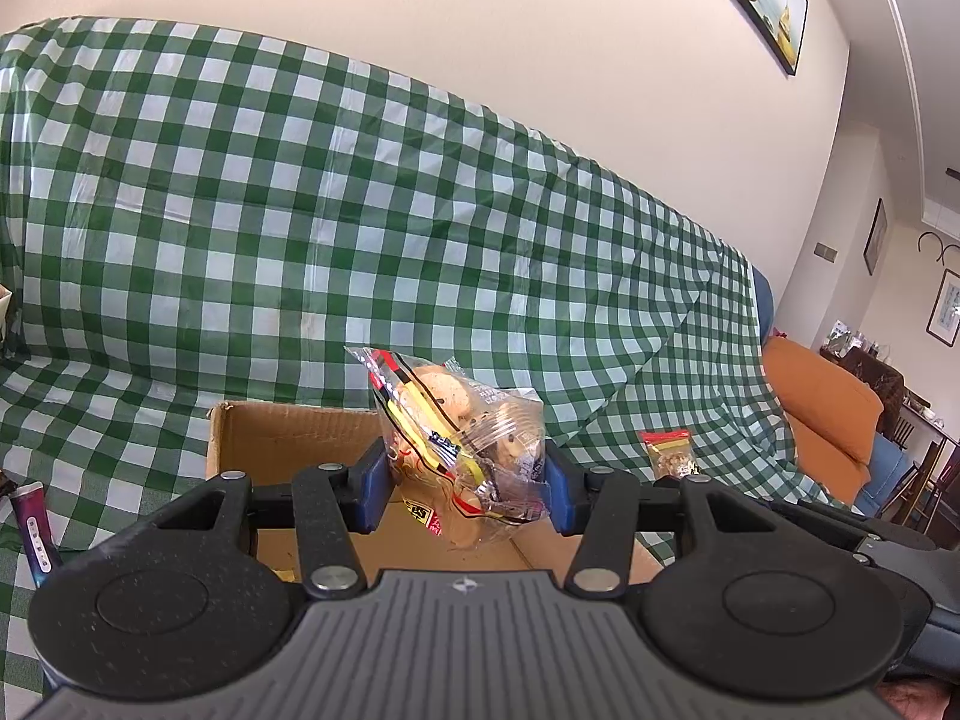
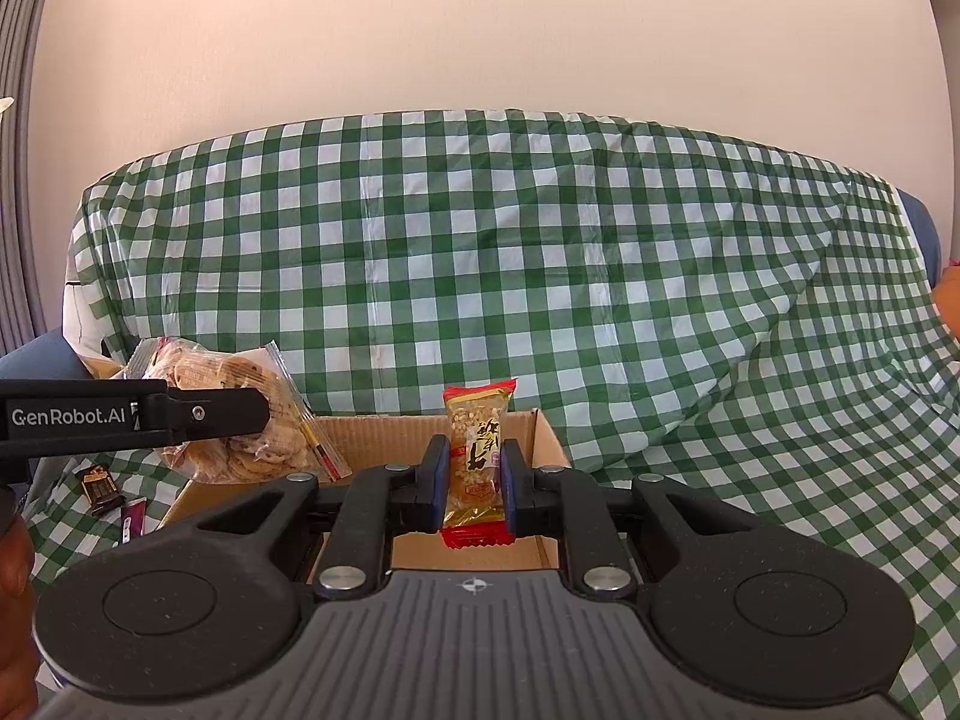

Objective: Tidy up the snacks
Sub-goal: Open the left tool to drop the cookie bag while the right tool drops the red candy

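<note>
My left gripper [image 1: 465, 480] is shut on a clear bag of cookies [image 1: 462, 438], held upright over an open cardboard box [image 1: 288, 438]. In the right wrist view my right gripper [image 2: 474, 483] is shut on a small red-and-gold snack packet [image 2: 477, 456], standing upright above the same box [image 2: 372, 432]. The left gripper's arm [image 2: 132, 414] reaches in from the left there, with the cookie bag [image 2: 240, 414] hanging at the box's left edge. Another red-and-gold packet [image 1: 669, 450] lies on the checked cloth to the right of the box.
A green-and-white checked cloth [image 1: 360, 210] covers the sofa seat and back. A purple packet [image 1: 36, 531] lies left of the box; the right wrist view shows that purple packet [image 2: 132, 516] and a dark chocolate bar [image 2: 99, 489]. An orange cushion [image 1: 828, 414] sits far right. A hand [image 2: 12, 612] shows at the left edge.
</note>
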Demonstrator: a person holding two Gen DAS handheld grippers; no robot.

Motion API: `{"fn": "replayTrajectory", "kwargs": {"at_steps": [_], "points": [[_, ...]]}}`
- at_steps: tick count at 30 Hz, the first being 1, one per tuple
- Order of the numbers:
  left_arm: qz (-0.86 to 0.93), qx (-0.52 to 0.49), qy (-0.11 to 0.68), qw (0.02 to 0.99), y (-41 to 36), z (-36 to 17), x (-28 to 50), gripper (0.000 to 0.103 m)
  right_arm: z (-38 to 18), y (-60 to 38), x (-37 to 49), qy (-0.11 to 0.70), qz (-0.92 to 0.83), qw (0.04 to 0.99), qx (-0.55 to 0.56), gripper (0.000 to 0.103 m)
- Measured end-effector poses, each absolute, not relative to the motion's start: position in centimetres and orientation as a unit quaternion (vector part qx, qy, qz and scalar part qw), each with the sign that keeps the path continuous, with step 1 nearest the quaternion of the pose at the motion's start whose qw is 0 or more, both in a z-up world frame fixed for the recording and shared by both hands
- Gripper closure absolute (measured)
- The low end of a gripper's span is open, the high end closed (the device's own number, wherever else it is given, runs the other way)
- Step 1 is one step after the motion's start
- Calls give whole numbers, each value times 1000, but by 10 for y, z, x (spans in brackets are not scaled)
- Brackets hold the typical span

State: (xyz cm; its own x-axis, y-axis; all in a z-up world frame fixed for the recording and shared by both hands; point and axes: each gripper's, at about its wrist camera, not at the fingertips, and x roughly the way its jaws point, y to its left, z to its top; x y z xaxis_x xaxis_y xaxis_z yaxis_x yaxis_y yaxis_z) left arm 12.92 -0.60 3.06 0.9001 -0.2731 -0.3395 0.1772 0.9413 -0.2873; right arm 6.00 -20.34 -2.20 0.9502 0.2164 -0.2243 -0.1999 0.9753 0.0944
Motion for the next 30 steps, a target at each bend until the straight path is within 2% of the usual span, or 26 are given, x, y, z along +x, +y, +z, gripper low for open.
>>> {"fn": "replayTrajectory", "kwargs": {"at_steps": [30], "points": [[-118, -129, 187, 967, -8, 32, 130, 48, -20, -206, 65, 120, 114, 986, 30, 85]]}}
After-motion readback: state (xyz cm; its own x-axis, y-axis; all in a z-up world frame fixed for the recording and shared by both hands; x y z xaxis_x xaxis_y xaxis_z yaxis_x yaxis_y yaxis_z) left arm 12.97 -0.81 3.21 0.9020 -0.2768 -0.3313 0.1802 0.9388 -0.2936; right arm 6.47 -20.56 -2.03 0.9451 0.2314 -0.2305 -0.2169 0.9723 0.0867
